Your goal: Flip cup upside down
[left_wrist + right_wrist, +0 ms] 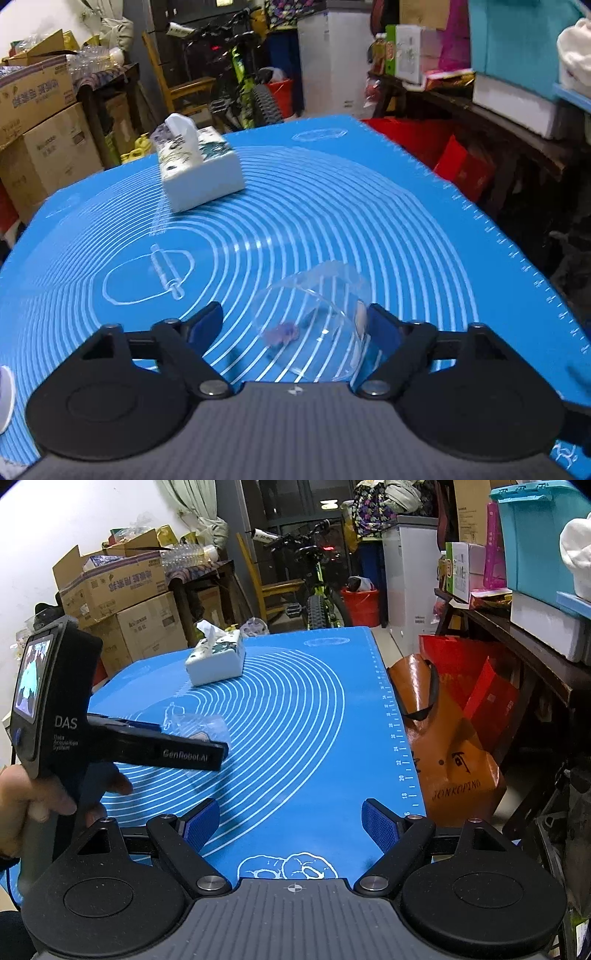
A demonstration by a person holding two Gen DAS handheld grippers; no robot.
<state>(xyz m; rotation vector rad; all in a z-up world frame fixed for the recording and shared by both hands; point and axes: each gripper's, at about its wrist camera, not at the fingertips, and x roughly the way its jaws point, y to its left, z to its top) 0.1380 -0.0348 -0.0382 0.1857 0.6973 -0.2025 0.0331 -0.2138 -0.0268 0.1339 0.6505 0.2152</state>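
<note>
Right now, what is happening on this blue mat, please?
A person holds one gripper in each hand. The left gripper is open around a clear plastic cup that is tilted on the blue mat; its right finger is against the cup, the left one apart. The right gripper is open and holds nothing. A tissue box stands farther back.

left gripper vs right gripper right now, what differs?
The left gripper has the clear cup lying tilted between its open fingers, against the right-hand pad; the right gripper has nothing between its fingers. The left one reaches over the blue mat's printed rings beyond the tissue box; the right one sits at the mat's near edge. Both are open, with blue pads.
</note>
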